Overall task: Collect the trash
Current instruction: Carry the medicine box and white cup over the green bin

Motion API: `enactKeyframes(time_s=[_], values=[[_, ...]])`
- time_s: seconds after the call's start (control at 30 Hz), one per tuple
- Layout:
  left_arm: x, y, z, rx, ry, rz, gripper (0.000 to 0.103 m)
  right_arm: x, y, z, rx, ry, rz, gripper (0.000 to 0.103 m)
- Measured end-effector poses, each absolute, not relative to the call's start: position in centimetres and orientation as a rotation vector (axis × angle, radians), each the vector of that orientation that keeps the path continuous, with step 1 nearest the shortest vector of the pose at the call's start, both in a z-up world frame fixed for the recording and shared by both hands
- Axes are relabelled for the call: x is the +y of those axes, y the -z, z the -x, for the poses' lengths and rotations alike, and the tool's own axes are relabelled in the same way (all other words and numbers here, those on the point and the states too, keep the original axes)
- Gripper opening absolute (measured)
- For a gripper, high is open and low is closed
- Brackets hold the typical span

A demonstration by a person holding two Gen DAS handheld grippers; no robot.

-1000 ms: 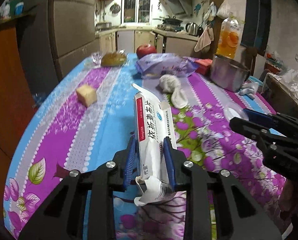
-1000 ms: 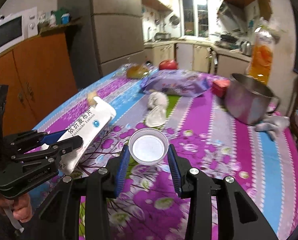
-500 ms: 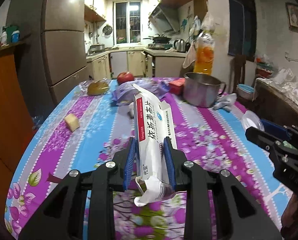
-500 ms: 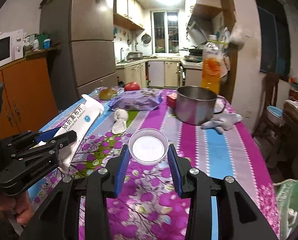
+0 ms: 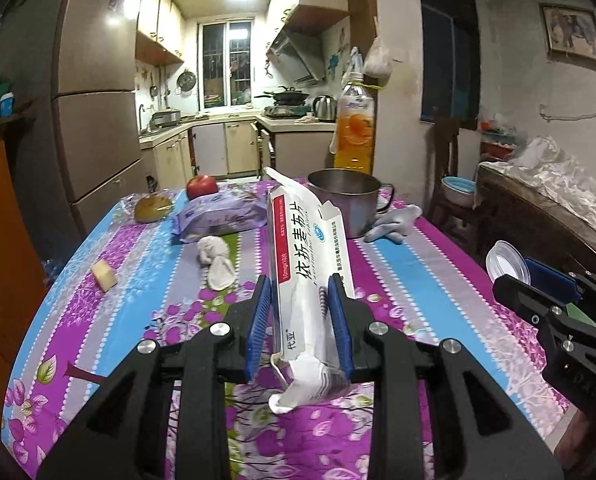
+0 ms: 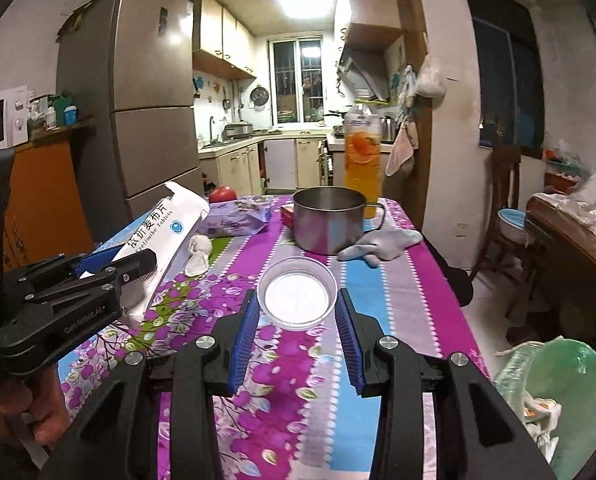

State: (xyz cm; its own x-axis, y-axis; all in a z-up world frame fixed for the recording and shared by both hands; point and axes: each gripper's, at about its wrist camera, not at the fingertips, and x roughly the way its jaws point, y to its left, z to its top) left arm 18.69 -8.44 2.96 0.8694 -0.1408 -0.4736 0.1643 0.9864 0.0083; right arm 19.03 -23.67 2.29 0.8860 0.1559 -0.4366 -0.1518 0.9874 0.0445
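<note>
The left gripper (image 5: 300, 320) held an empty tablet box (image 5: 310, 280) between its fingers, light, thin card that looked easy to crush, gripped low on its sides. The right gripper (image 6: 295, 322) clasped a small plastic lid (image 6: 297, 298) by its rim, stiff but slippery. Both hung above the surface (image 6: 402, 280); a crumpled tissue (image 5: 213, 258) lay farther off.

A steel pot (image 6: 329, 222) stands near the tabletop's (image 6: 402, 292) far edge, a grey glove (image 6: 382, 245) touching it, an apple (image 5: 202, 186) at the far left corner.
</note>
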Motion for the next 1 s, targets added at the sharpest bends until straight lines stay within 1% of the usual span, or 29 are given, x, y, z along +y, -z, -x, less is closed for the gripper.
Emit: enactKeyframes(time_s=[0.57,1.0], values=[[-14.6,-4.2,-17.2,0.45,0.264,-0.076,0.029,-30.5,-4.3,-14.1,0.411,-0.026,-0.026,0.04],[-23.5,-5.0,-16.1,0.442,0.452,-0.102,0.029,-39.2,-5.8,-10.1,0.428,0.148,-0.034,0.04]])
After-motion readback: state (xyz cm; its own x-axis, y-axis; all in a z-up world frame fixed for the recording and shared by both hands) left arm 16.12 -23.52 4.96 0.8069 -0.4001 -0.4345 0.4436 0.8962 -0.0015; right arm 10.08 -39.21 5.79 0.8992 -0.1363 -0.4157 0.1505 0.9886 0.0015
